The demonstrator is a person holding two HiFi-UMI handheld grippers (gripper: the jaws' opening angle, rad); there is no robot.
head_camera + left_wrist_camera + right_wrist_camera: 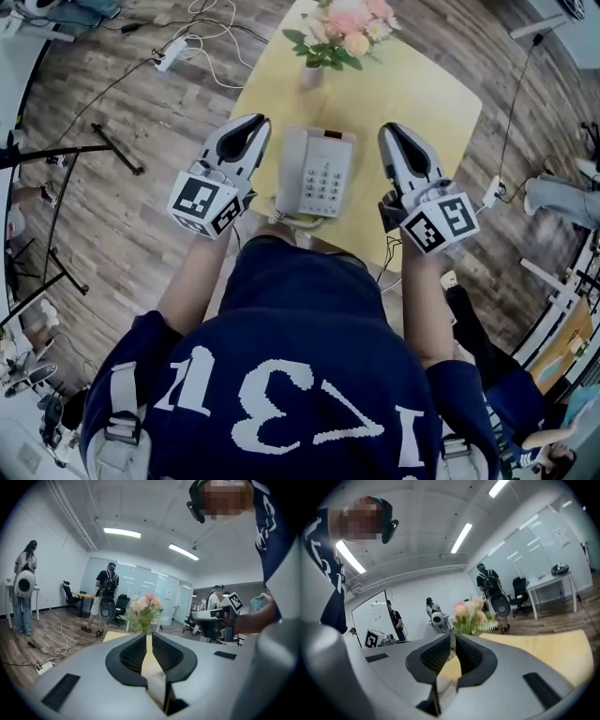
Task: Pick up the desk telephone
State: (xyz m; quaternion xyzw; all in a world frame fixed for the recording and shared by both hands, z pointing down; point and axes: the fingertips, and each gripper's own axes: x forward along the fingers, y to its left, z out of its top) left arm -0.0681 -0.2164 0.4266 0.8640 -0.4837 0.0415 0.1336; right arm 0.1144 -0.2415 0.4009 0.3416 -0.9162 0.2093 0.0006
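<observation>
The grey desk telephone (316, 173), with its handset on the left and keypad on the right, lies at the near edge of the yellow table (412, 89). My left gripper (251, 127) hangs just left of the phone, my right gripper (392, 133) just right of it, both apart from it. In the left gripper view the jaws of that gripper (148, 637) are shut and empty. The right gripper view shows its own gripper (453, 637) the same way. The phone is hidden in both gripper views.
A vase of pink flowers (337, 33) stands at the table's far side. A power strip with cables (173, 54) and black stand legs (117, 148) lie on the wooden floor to the left. Several people stand in the background (107, 597).
</observation>
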